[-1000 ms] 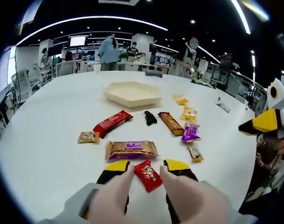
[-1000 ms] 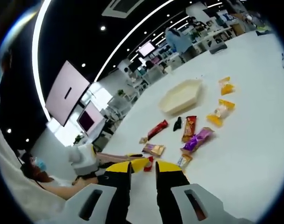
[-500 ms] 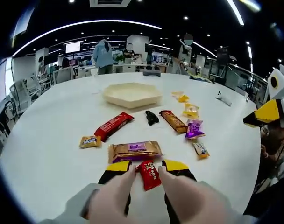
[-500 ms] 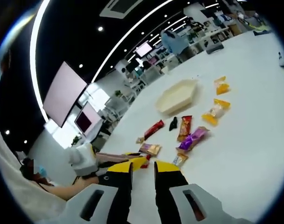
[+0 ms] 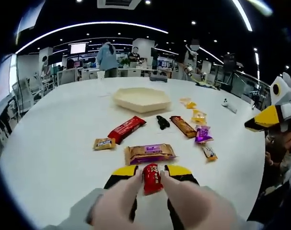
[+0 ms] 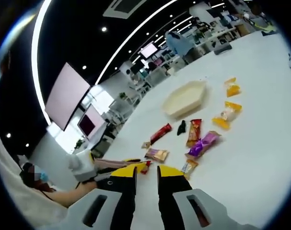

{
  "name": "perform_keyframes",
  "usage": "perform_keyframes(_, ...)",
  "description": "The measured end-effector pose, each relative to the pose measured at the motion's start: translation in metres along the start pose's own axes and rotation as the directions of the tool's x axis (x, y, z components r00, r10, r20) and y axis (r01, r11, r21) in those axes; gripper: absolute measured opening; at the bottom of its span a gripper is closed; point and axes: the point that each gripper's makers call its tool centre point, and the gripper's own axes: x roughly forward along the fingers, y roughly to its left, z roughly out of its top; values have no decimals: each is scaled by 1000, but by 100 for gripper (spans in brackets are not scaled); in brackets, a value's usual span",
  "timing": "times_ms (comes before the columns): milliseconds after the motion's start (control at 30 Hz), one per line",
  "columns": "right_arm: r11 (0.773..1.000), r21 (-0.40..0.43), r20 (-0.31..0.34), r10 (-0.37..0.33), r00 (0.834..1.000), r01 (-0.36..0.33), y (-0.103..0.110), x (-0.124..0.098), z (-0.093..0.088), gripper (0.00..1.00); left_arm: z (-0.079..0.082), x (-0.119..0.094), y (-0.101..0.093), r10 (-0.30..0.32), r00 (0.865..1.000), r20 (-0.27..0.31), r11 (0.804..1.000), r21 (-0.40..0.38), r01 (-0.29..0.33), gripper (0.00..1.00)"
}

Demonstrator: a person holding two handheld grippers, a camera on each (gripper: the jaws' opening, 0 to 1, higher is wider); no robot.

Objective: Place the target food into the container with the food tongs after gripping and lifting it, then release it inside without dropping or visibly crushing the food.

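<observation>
Left gripper (image 5: 151, 171), bottom centre of left gripper view: jaws clenched on the small red snack packet (image 5: 151, 178), pinched at its sides between the yellow tips, presumably so the wrapper takes the load rather than the contents. Whether the packet is clear of the white table (image 5: 54, 143) cannot be told.

Just beyond it, the gold-and-purple bar (image 5: 149, 153); further up, the red bar (image 5: 127, 129).

Cream hexagonal container (image 5: 140, 98), upper centre, open side up, ready to receive.

Right gripper (image 6: 146, 173), bottom centre of its own view: jaws released, narrow gap, nothing between them.

Packet print is unreadable; the container's inside is hidden behind its near rim.
</observation>
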Motion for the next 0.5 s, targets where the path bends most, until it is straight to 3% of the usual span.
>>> perform_keyframes(67,1000,-2,1,4,1000,-4,1,2,0,16,-3,0,-2,-17,1000,-15,998,-67,16,24)
perform_keyframes(200,1000,-5,1,6,1000,-6,3,2,-1,16,1,-1,1,-13,1000,6,994,-110,13,27)
perform_keyframes(433,1000,2,-12,-4,1000,4,1,-2,-9,16,0,2,-15,8,1000,-28,994,-108,-11,28)
perform_keyframes(500,1000,3,-20,-6,1000,6,0,-3,-11,16,-3,5,-13,41,998,-44,998,-35,-43,28)
